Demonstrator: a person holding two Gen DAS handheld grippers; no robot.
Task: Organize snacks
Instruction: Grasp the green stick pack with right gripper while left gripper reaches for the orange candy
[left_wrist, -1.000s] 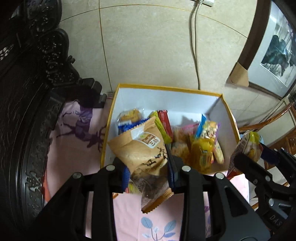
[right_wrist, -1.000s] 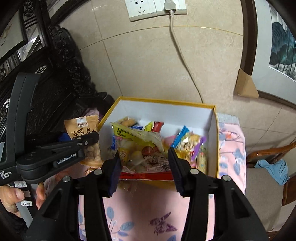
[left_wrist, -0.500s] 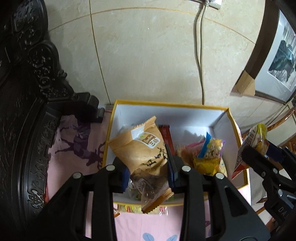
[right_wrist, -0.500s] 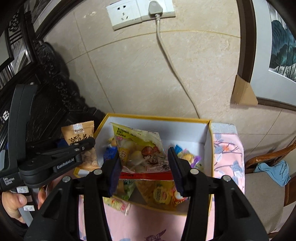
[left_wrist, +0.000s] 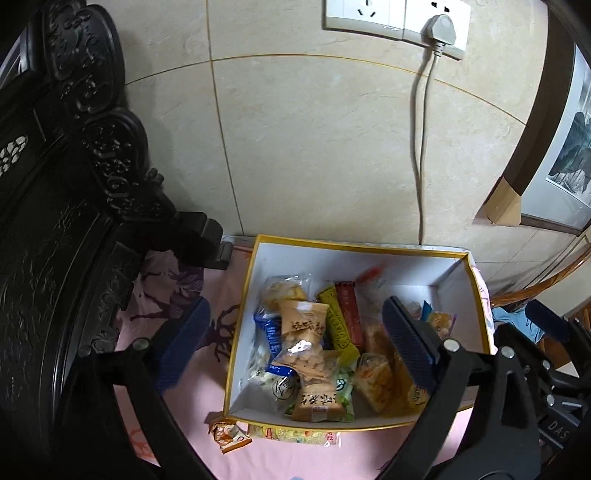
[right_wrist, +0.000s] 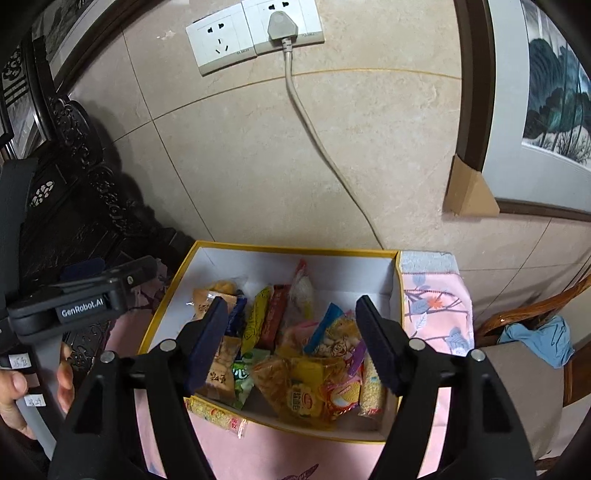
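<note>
Snack sorting at a white cardboard box with a yellow rim (left_wrist: 246, 295), which is set on a pink floral tablecloth (right_wrist: 436, 314) against a beige tiled wall, so that loose packets are gathered in one container. The left gripper (left_wrist: 295, 345) is held above the near-left part of the box with its blue-padded jaws spread wide apart and nothing between them; one jaw hangs outside the left wall, the other over the contents. The right gripper (right_wrist: 291, 339) is likewise held open and empty over the middle of the box. A tan peanut packet with a clear window (left_wrist: 304, 345) lies lengthwise on top of the pile beside a yellow-green stick packet (left_wrist: 334, 323) and a dark red bar (left_wrist: 349, 314); a large yellow and red crisp bag (right_wrist: 314, 387) rests toward the right side. The packets are heaped rather than lined up, judged to be the result of dropping from above. Two items are left outside the near wall: a small orange wrapped sweet (left_wrist: 229, 435) and a flat yellow packet (right_wrist: 218, 415), touching the box base, so the task is judged unfinished. A grey cable (right_wrist: 314, 129) from the wall socket hangs behind the box
</note>
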